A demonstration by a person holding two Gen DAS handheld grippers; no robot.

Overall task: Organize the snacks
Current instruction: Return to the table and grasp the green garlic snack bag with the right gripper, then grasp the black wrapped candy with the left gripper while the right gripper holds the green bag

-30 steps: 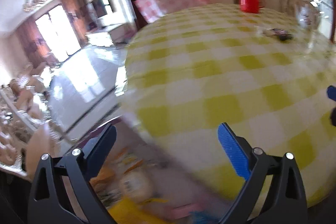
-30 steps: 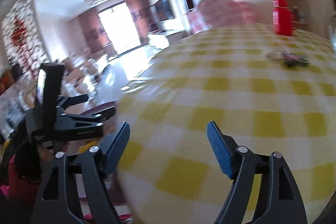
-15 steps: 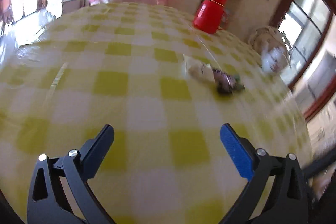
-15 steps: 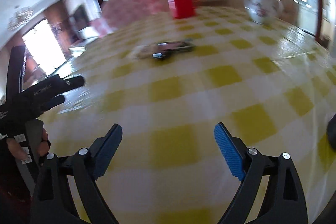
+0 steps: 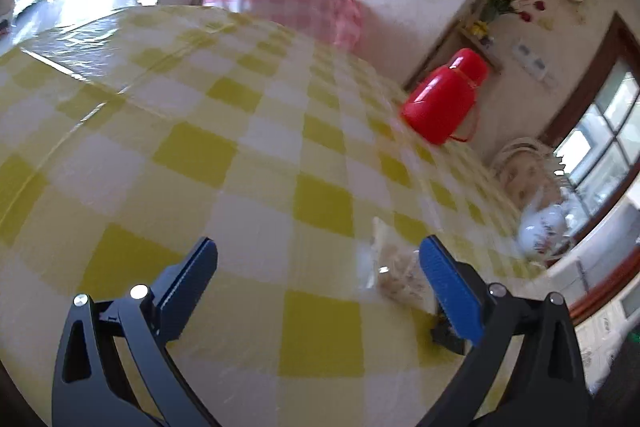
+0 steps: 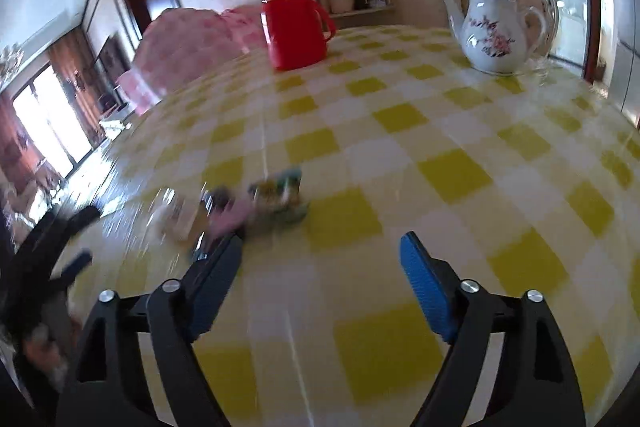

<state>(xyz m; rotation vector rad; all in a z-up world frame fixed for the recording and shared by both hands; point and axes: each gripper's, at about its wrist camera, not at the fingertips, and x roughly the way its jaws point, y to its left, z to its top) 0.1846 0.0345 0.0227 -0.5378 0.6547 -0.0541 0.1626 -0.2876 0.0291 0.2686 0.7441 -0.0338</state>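
- Yellow-and-white checked tablecloth (image 6: 452,171) covers the whole round table, red plastic thermos jug (image 6: 294,21) near its far edge.
- Right gripper (image 6: 320,267) has just narrowed a bit, jaws still spread, nothing between them.
- Left gripper (image 5: 318,269) is spread too, empty.
- Small blurry pile of wrapped snacks (image 6: 256,205) lies well in front of the thermos, just beyond the right gripper's left finger.
- White floral china teapot (image 6: 496,35) stands right of the thermos.

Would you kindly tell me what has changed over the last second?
Both tongs, left and right, swung from the table edge in toward the snack packets. The right's jaws just narrowed, empty. Nothing grasped; packets, red flask and teapot stayed put.
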